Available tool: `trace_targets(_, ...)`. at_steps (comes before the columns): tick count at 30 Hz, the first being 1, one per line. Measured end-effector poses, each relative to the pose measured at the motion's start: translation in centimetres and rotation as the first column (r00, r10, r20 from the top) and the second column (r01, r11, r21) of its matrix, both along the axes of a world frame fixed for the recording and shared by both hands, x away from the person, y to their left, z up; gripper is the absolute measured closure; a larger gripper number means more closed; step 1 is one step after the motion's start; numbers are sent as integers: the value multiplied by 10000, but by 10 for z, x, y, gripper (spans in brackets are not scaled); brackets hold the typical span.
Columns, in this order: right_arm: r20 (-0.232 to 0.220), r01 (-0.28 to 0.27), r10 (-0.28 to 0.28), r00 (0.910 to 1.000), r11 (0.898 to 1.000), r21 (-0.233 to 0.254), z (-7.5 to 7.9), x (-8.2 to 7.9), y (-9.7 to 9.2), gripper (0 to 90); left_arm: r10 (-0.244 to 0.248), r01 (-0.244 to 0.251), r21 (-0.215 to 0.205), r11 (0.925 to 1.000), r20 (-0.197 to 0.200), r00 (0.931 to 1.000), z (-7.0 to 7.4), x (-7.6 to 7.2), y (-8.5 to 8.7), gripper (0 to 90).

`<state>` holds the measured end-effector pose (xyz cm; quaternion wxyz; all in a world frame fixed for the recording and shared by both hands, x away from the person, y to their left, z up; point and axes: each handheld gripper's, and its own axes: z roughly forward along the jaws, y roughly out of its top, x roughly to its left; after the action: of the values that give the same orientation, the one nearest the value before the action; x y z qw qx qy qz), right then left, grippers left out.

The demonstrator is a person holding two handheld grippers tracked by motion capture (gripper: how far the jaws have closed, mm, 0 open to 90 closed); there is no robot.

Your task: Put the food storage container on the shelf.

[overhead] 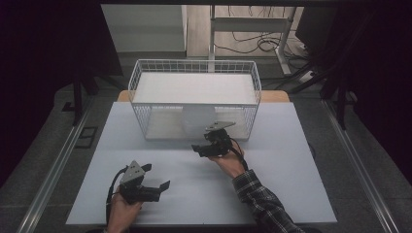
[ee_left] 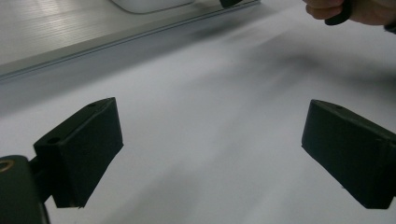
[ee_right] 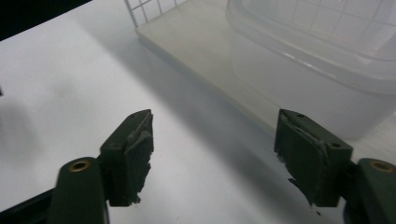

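Right gripper [overhead: 201,147] sits just in front of the white wire basket [overhead: 194,104], near its front wall, w/ the person's hand in a plaid sleeve [overhead: 260,199] behind it. Its fingers [ee_right: 133,149] stand apart, nothing between them, pads looking worn and ragged at the edges. In the right gripper view a translucent plastic container [ee_right: 327,56] lies inside the basket, just beyond the wire mesh, resting on the basket's pale floor; in the high view it shows as a whitish shape behind the front wires. Fingers are close to it but not touching.

Left gripper [overhead: 155,187] rests low over the white table [overhead: 272,194], near the front edge, well apart from the basket. Its fingers [ee_left: 81,154] are spread wide, only bare table between them. In the left gripper view the other hand shows at the top right corner, farther off.
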<state>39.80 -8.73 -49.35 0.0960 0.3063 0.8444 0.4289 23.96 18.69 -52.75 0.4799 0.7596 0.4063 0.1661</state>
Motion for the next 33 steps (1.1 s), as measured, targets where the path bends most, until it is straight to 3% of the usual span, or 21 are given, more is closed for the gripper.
trace_targets(11,334,-369,375,9987,9991,-211,8,-27,-22,90,-44,45,96,9999,-56,10000,0,0,-1,45)
trace_targets(19,488,-268,270,9984,9996,-49,15,-45,-43,61,-76,77,19,10000,-167,9998,0,0,-2,44)
trace_targets(28,382,-230,232,9990,9997,-49,13,-68,-66,47,-127,129,216,9997,-135,9998,1,-1,-2,44)
trace_targets(33,388,158,-157,9991,9999,-5,11,-82,-93,45,-193,199,472,9987,-130,9997,0,-1,-4,40)
